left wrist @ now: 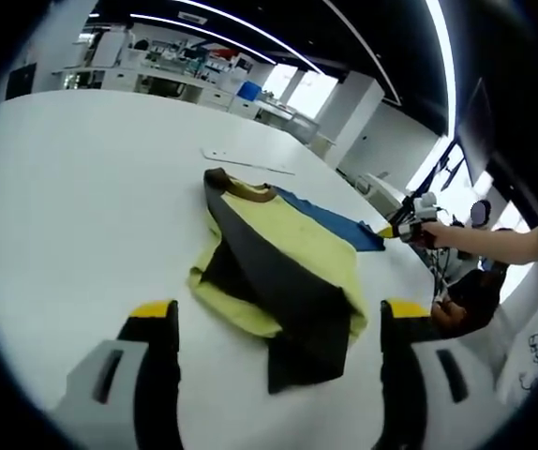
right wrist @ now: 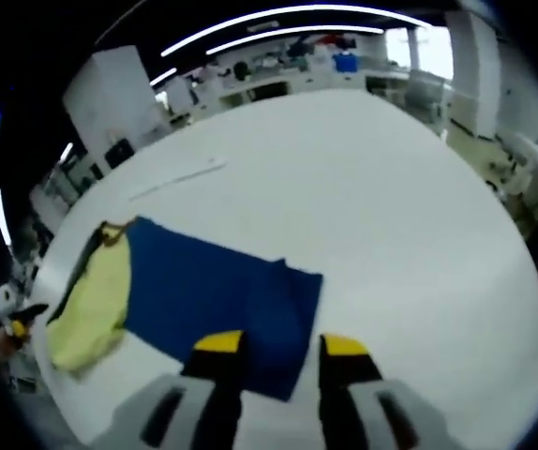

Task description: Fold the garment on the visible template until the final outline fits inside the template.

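Large white surface [left wrist: 82, 206] in an open lab room; benches with equipment along the far wall, strip lights overhead. Garment [left wrist: 283, 272] lies toward the middle of the surface, partly folded: yellow-green body with a broad black panel across it, brown collar at the far end, black corner trailing toward the near edge. Blue template [right wrist: 217, 309] lies flat beneath and beside it; in the right gripper view most of the blue sheet is exposed, with the garment [right wrist: 89, 309] bunched on its left end. A thin pale strip [left wrist: 247, 161] lies on the surface beyond the collar, apart from the garment. Left tongs [left wrist: 278, 323]: jaws spread wide, nothing between them, held above the surface just short of the garment's near corner. Right tongs [right wrist: 280, 349]: jaws set narrow but apart, tips over the near edge of the template; cannot tell if they touch it. In the left gripper view a person's hand [left wrist: 438, 234] holds the right tongs at the template's far corner.
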Tool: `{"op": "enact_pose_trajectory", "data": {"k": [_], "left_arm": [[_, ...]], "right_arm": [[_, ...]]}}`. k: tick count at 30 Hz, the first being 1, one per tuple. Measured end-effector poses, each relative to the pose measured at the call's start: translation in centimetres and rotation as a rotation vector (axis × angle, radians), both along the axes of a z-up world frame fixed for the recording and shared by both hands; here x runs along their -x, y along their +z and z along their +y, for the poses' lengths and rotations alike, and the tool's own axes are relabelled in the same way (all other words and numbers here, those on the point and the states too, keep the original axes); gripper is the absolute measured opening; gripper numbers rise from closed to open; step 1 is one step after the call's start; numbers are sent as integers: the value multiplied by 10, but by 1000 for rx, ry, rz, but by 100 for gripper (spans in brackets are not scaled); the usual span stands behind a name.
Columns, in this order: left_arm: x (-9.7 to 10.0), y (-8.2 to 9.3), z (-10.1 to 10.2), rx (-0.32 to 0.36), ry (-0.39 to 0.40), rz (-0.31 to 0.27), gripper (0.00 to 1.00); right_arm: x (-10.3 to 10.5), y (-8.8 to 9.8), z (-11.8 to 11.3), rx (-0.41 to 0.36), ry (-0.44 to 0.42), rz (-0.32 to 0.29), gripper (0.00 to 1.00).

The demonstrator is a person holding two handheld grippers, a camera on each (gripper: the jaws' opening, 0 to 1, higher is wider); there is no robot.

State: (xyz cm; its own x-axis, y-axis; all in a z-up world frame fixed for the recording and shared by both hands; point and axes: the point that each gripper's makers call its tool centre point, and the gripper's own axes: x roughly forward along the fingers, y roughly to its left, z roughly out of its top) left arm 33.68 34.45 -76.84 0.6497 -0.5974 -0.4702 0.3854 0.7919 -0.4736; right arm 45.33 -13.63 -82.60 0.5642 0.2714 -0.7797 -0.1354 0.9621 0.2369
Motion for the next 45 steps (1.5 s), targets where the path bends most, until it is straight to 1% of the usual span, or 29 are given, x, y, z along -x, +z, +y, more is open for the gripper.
{"op": "enact_pose_trajectory", "data": {"k": [3, 8, 10, 11, 13, 19, 22, 24, 25, 31, 36, 40, 42, 45], "left_arm": [[0, -1, 2, 3, 7, 3, 86], [1, -4, 6, 0, 10, 7, 86], [2, -5, 6, 2, 11, 8, 86], [2, -4, 5, 4, 11, 8, 86], [4, -4, 4, 3, 11, 8, 86], [3, -6, 6, 0, 12, 10, 85], [3, -5, 5, 0, 12, 8, 85], [3, -5, 4, 2, 12, 7, 85], [3, -5, 4, 3, 13, 6, 85], [4, -8, -2, 11, 11, 13, 85], [5, -11, -1, 14, 10, 20, 85], [6, -13, -3, 9, 7, 27, 85], [7, -13, -4, 7, 8, 27, 85], [7, -12, -3, 9, 14, 26, 85]], "right_arm": [[2, -1, 2, -12, 2, 12, 16], [6, 2, 7, -27, -9, 8, 8], [7, 1, 7, -26, -10, 13, 1], [8, 2, 7, -26, -7, 14, 0], [8, 1, 7, -34, -10, 14, 0], [5, 5, -1, -19, -6, -3, 0], [5, 10, -13, -15, -27, -15, 0], [11, 13, -19, -7, -52, -18, 0], [12, 12, -28, 4, -60, -12, 0], [23, 12, -61, 45, -142, -7, 0], [27, 3, -90, 76, -199, 10, 0], [34, -4, -95, 79, -235, 21, 0], [40, -8, -96, 85, -251, 39, 0], [42, -11, -100, 99, -261, 64, 0]]}}
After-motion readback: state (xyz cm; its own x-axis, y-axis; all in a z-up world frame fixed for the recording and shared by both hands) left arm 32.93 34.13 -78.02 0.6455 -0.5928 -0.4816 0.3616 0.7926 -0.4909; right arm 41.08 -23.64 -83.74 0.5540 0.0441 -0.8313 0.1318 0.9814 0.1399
